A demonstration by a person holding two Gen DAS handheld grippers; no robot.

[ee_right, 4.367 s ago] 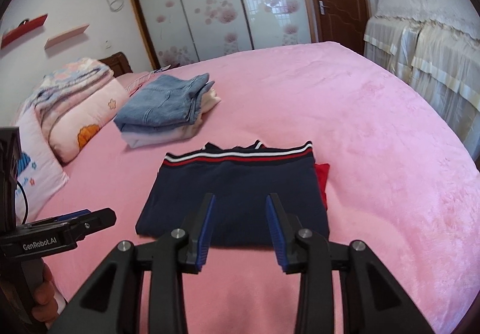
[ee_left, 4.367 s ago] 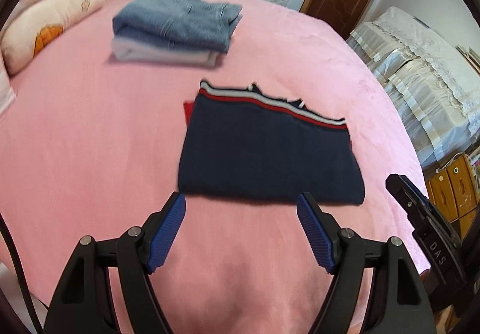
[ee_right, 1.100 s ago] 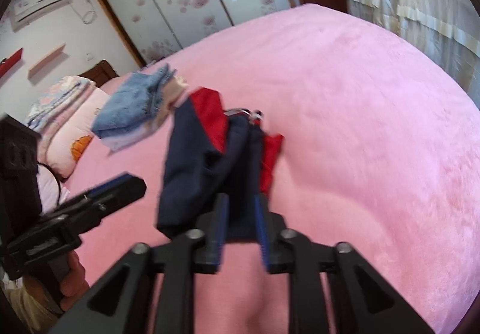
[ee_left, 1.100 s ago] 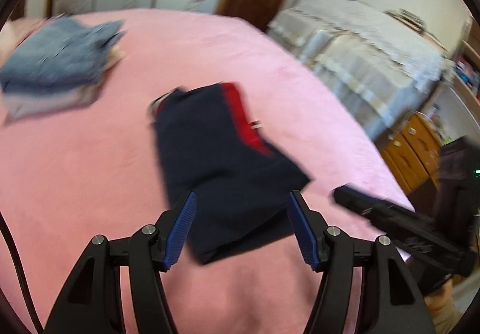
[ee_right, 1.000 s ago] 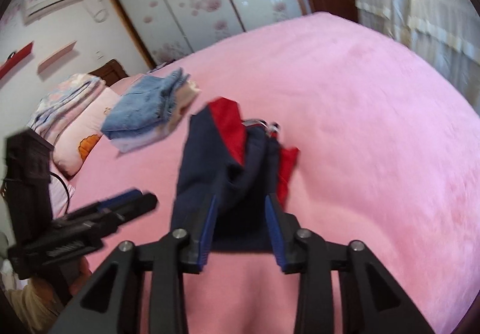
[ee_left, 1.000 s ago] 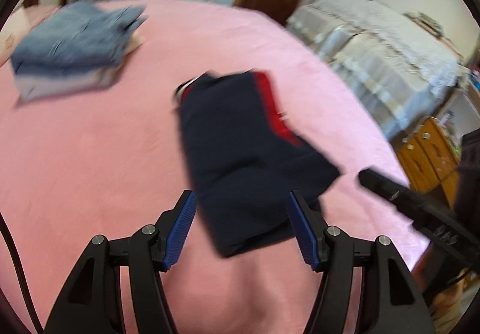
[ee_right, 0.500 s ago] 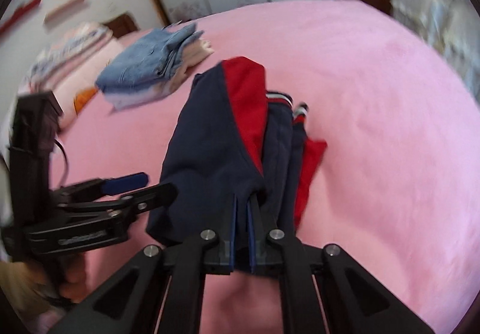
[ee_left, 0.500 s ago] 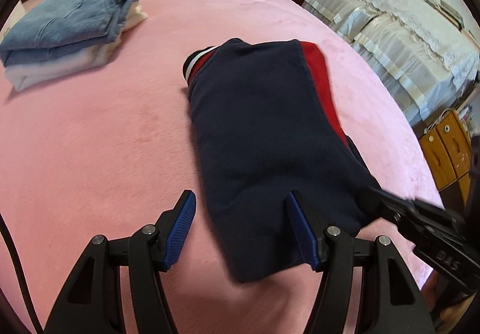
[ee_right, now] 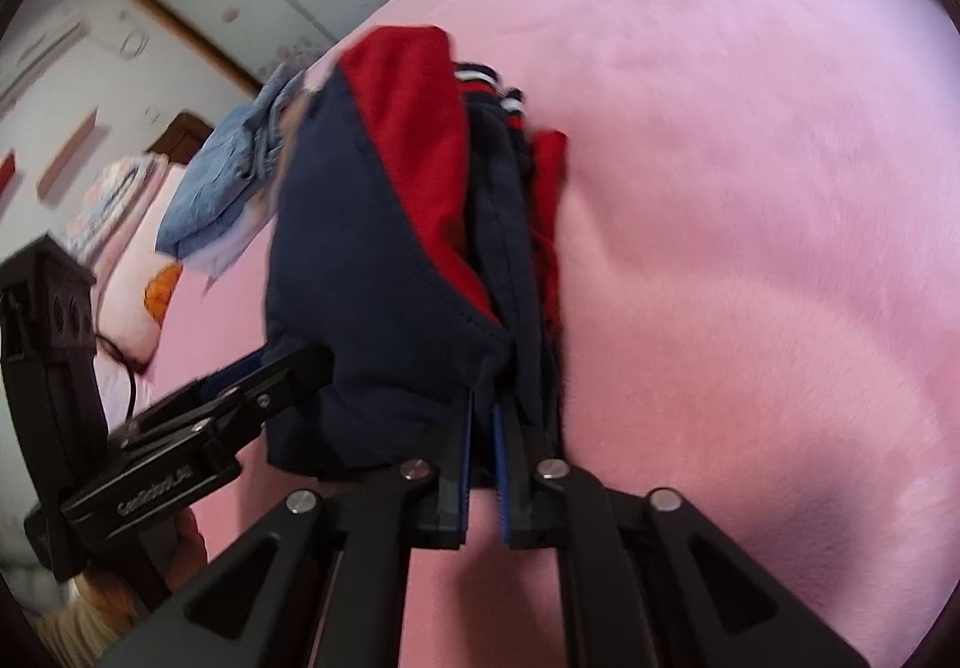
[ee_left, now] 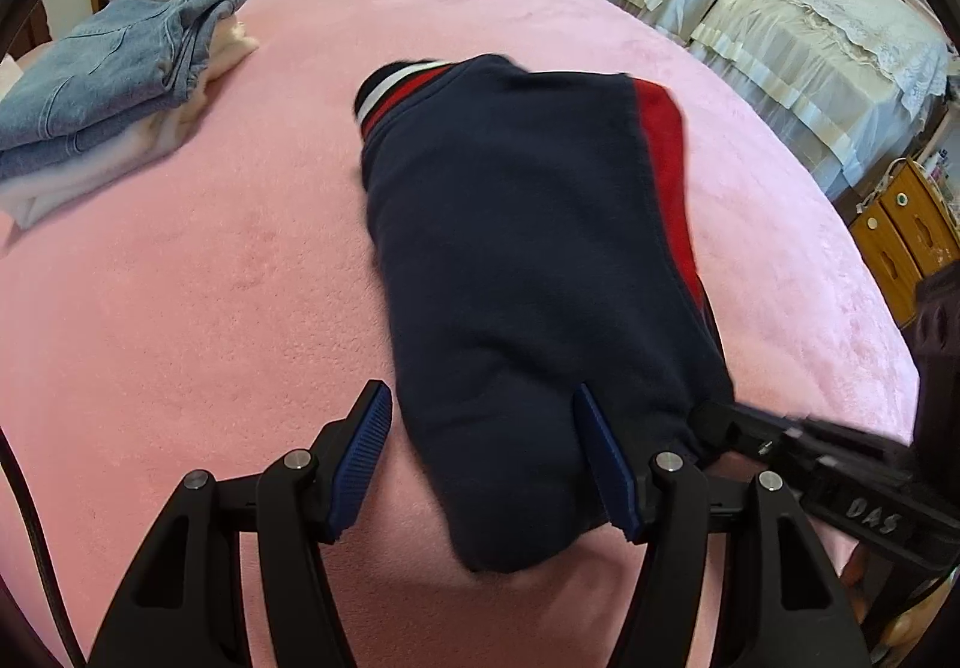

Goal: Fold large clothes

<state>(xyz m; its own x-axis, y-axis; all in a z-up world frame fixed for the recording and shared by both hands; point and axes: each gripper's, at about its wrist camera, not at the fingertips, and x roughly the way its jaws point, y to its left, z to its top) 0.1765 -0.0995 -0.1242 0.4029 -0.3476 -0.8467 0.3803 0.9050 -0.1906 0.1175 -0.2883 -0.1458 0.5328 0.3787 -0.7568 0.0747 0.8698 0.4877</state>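
Fingers of the right gripper (ee_right: pixel 482 458) are pressed close together, and the near edge of the dark blue and red garment (ee_right: pixel 384 224) is pinched between their blue pads. That edge is held up off the pink bed (ee_right: pixel 750 188), and the cloth hangs in bunched layers, with a red part seen on top and a striped trim at the far end.

Fingers of the left gripper (ee_left: pixel 480 464) are spread wide. Nothing is pinched by them. The near end of the garment (ee_left: pixel 528 260) is seen between the two blue pads, but it cannot be told if the pads are touched by the cloth. From this side the garment is seen stretched out long across the bed (ee_left: pixel 210 278), with its striped collar end far away and a red strip along its right side. The right gripper (ee_left: pixel 708 422) is seen at the garment's near right corner.

A pile of folded jeans and pale clothes (ee_left: pixel 114 86) is set on the bed far off to the left, well apart from the garment. A cream covered sofa (ee_left: pixel 780 8) and a wooden cabinet (ee_left: pixel 900 236) are seen beside the bed on the right.
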